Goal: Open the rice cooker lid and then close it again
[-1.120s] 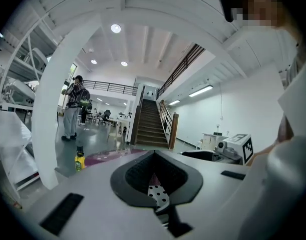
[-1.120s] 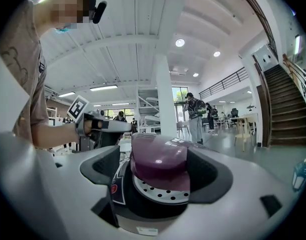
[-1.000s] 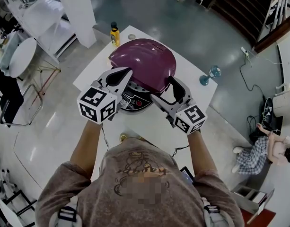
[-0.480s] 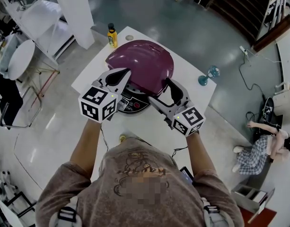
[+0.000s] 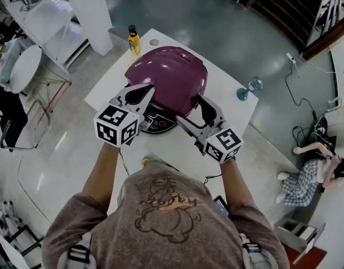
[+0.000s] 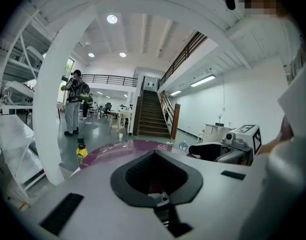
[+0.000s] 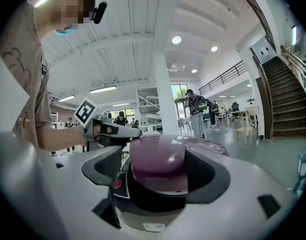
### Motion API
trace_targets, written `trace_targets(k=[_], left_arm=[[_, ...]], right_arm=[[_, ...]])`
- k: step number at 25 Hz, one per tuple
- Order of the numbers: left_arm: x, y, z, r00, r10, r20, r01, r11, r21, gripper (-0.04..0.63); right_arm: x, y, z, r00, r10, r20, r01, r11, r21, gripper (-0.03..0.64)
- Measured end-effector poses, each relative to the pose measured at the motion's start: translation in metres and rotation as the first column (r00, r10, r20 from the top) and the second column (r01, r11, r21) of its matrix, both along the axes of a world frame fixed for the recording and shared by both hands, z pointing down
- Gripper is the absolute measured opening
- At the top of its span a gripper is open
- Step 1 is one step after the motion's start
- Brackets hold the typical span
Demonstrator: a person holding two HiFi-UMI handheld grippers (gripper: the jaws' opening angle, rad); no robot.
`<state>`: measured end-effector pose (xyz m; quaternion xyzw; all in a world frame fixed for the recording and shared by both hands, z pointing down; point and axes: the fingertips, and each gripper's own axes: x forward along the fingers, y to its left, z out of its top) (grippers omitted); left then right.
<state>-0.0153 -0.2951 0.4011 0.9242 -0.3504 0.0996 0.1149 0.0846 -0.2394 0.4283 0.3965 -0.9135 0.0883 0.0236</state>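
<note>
The left claw point(image 5: 148, 89) is pinched shut, holding nothing, by the lid point(image 5: 167, 78); the cooker point(image 5: 158, 121) sits on the counter point(image 5: 228, 94); its lid looks hard, smooth and slippy, best held at the front lip point(image 7: 160, 184); the right claw point(image 5: 188, 107), wide, has just been closing around that lip.

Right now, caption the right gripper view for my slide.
Right tongs, just closing further, straddle the front of the maroon rice cooker lid; left tongs beside it.
</note>
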Motion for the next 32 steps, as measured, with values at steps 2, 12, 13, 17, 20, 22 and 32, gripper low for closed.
trace_targets(k=[2,12,13,17,20,22,32], left_arm=[[-0.002,0.000,0.005,1.000,0.000,0.003,0.000,1.000,-0.010,0.021],[-0.003,0.003,0.024,0.999,0.004,0.044,-0.002,0.999,-0.041,0.021],[-0.003,0.004,0.026,0.999,0.004,0.048,-0.002,0.999,-0.045,0.021],[-0.005,0.005,0.035,0.998,0.008,0.065,-0.004,0.998,-0.065,0.021],[-0.005,0.006,0.042,0.996,0.015,0.085,-0.009,0.997,-0.076,0.021],[-0.005,0.007,0.046,0.995,0.022,0.102,-0.014,0.997,-0.081,0.021],[-0.005,0.005,0.056,0.991,0.037,0.129,-0.020,0.992,-0.124,0.020]], right_arm=[[-0.001,0.000,0.003,1.000,0.000,0.001,0.000,1.000,-0.007,0.379],[-0.001,0.000,0.016,1.000,0.013,0.010,-0.013,0.999,-0.041,0.362],[-0.002,0.001,0.017,1.000,0.014,0.010,-0.014,0.999,-0.044,0.360],[-0.003,0.001,0.022,1.000,0.016,0.005,-0.015,0.998,-0.060,0.357],[-0.003,0.002,0.027,1.000,0.012,-0.001,-0.012,0.997,-0.073,0.354],[-0.004,0.002,0.030,1.000,0.011,-0.005,-0.011,0.997,-0.080,0.351],[-0.005,0.000,0.037,1.000,0.008,-0.014,-0.009,0.994,-0.107,0.348]])
